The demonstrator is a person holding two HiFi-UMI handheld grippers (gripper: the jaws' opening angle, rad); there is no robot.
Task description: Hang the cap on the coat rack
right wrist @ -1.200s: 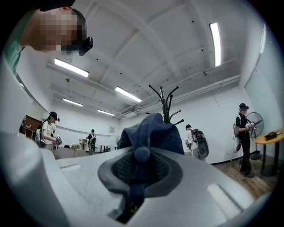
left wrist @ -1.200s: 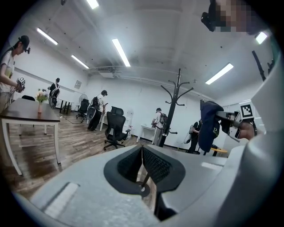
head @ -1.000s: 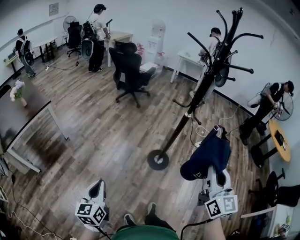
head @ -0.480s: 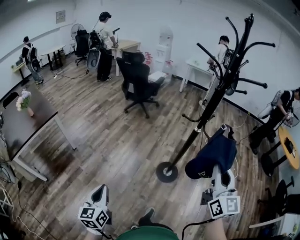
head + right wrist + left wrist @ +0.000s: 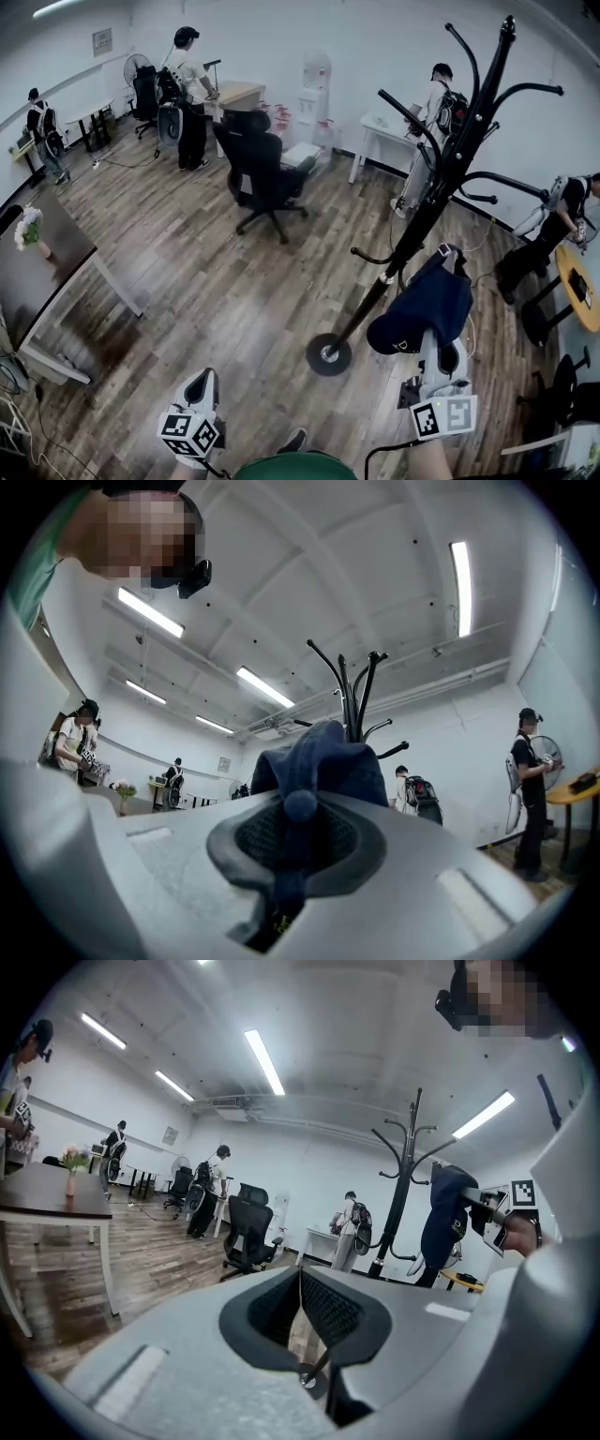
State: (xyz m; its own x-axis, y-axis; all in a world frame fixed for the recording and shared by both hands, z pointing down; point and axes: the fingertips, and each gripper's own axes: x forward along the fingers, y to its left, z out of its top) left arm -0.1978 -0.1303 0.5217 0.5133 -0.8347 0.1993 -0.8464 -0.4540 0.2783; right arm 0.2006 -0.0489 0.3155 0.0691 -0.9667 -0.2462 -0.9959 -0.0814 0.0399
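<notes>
Seen from the head view, the left gripper (image 5: 198,377) is far to the left of the coat rack (image 5: 427,211) and low, near the person's body. In its own view the jaws are pressed together and nothing is between them. It is well apart from the rack's base and I judge that it has no part in the coming move.

The coat rack stands on the wooden floor (image 5: 216,281). Its long axis is upright, although the lens makes the pole look leaning. Its hooks spread out in an upper group near the top and a lower group about halfway down the pole. I cannot count them surely.

To the right of the rack's pole, near it but not touching, is the dark blue cap (image 5: 422,309). The right gripper (image 5: 439,349) is closed on its cloth, and the cap lies over the front of the jaws. In the right gripper view the cap (image 5: 319,761) covers the jaws, and the upper hooks of the coat rack (image 5: 352,691) rise just behind and above it. So the target lies ahead of this gripper and higher, and the right gripper is clearly the nearer one. The nearest lower hook looks closer to the cap than the top hooks. I judge that the next move needs a lift and a short reach towards the pole.

Counted: one cap, one coat rack, two grippers.
</notes>
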